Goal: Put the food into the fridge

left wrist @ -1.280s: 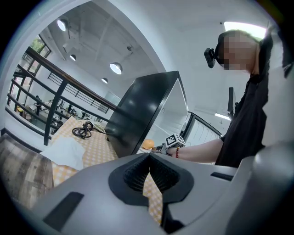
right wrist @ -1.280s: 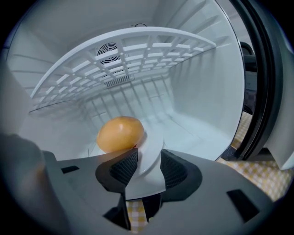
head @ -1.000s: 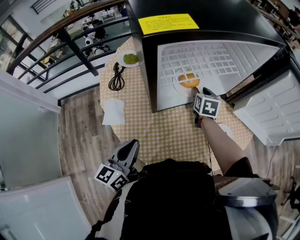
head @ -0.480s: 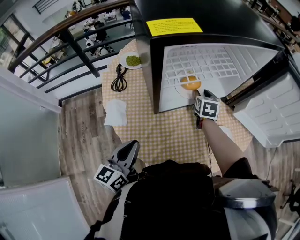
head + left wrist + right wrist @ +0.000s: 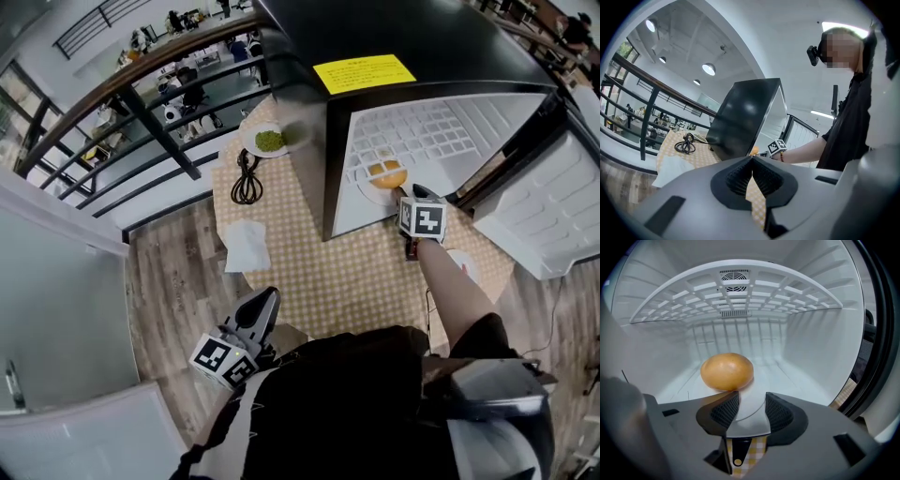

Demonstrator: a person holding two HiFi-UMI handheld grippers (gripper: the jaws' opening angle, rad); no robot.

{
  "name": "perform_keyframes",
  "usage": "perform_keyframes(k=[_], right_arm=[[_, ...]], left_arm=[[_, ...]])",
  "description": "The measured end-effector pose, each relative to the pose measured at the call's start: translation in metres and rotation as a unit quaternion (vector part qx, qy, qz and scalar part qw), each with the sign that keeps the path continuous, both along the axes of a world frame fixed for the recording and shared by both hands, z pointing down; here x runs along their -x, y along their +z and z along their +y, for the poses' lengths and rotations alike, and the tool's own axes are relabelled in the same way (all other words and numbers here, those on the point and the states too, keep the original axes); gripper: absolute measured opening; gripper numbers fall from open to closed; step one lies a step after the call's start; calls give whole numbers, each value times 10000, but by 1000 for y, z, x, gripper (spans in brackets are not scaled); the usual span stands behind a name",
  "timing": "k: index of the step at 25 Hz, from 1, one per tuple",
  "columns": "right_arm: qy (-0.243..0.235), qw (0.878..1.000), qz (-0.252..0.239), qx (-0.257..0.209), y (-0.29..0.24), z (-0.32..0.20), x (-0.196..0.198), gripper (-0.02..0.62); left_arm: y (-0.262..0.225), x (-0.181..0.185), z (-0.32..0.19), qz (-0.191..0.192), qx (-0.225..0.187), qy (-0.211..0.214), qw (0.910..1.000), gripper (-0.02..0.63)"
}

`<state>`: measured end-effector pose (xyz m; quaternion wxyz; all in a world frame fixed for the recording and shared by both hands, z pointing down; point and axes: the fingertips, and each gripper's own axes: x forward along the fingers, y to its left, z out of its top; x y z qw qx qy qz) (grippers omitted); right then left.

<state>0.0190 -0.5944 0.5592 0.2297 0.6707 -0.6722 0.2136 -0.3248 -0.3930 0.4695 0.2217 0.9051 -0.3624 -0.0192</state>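
Note:
An orange-brown bun (image 5: 727, 371) lies on a white plate (image 5: 749, 423) on the floor of the open white fridge interior (image 5: 820, 348). My right gripper (image 5: 752, 401) is at the fridge's mouth, level, jaws apart. The plate's near rim lies between the pads, which do not press on it. In the head view the bun (image 5: 387, 173) and right gripper (image 5: 405, 194) sit at the front of the black fridge (image 5: 422, 47). My left gripper (image 5: 267, 298) hangs low beside the person, away from the table, pads together with nothing in them (image 5: 752, 159).
The fridge door (image 5: 539, 211) stands open to the right. On the checkered table (image 5: 356, 272) are a plate of green food (image 5: 268, 142), a coiled black cable (image 5: 247, 183) and a white napkin (image 5: 247, 246). A dark railing (image 5: 141, 103) runs behind the table.
The head view has shifted slightly, so everything sits a little further right. The right gripper stays at the fridge's mouth by the plate; the left gripper has not moved.

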Motion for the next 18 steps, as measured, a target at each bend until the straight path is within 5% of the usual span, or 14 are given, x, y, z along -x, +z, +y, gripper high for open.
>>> perform_keyframes(k=[8, 18], right_arm=[[-322, 9995, -30, -10, 1, -1, -2, 187], [-388, 9988, -312, -9, 3, -2, -3, 190]], left_arm=[[14, -6, -14, -173, -78, 632, 9978, 14], [23, -20, -8, -221, 91, 745, 9969, 14]])
